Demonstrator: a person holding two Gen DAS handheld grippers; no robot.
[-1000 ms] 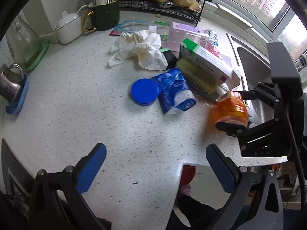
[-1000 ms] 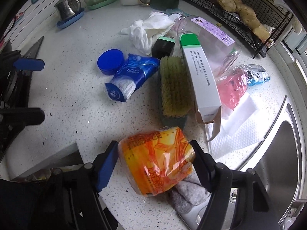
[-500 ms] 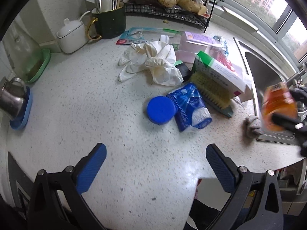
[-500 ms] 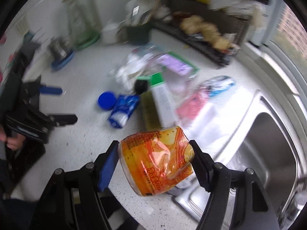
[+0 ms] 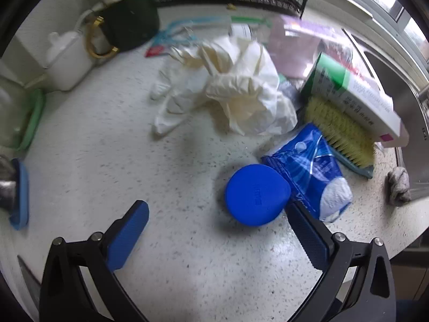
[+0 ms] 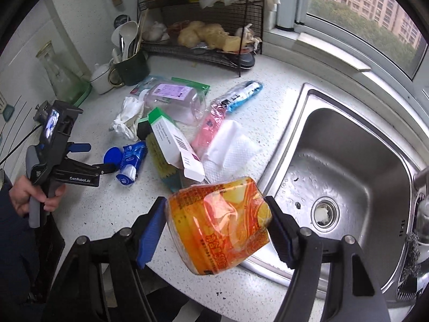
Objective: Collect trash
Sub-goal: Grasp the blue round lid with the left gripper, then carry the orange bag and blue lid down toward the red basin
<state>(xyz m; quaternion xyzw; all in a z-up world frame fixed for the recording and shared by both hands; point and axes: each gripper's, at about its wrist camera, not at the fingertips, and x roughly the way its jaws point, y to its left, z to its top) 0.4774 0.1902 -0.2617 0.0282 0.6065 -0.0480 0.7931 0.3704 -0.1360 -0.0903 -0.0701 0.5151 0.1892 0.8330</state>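
My right gripper (image 6: pixel 215 230) is shut on a crumpled orange plastic wrapper (image 6: pixel 218 224) and holds it in the air above the counter edge beside the sink. My left gripper (image 5: pixel 217 230) is open and empty, low over the counter, with a round blue lid (image 5: pixel 256 194) just ahead between its fingers. Trash lies on the white speckled counter: a blue tissue pack (image 5: pixel 312 171), crumpled white gloves (image 5: pixel 236 94), a green-and-white box (image 5: pixel 354 98) and a yellow brush (image 5: pixel 340 131). The right wrist view also shows the left gripper (image 6: pixel 88 158) by the blue lid (image 6: pixel 111 155).
A steel sink (image 6: pixel 346 177) lies to the right. A grey rag (image 5: pixel 398 186) sits at its rim. A dark green mug (image 5: pixel 128 24), a white pot (image 5: pixel 68 59) and a wire rack (image 6: pixel 203 45) stand at the back. A clear bottle (image 6: pixel 174 99), pink bag (image 6: pixel 211 126) and paper towel (image 6: pixel 230 147) lie near the sink.
My right gripper has lifted the orange wrapper up off the counter and swung right toward the sink. My left gripper has moved forward and lower, closer to the blue lid.
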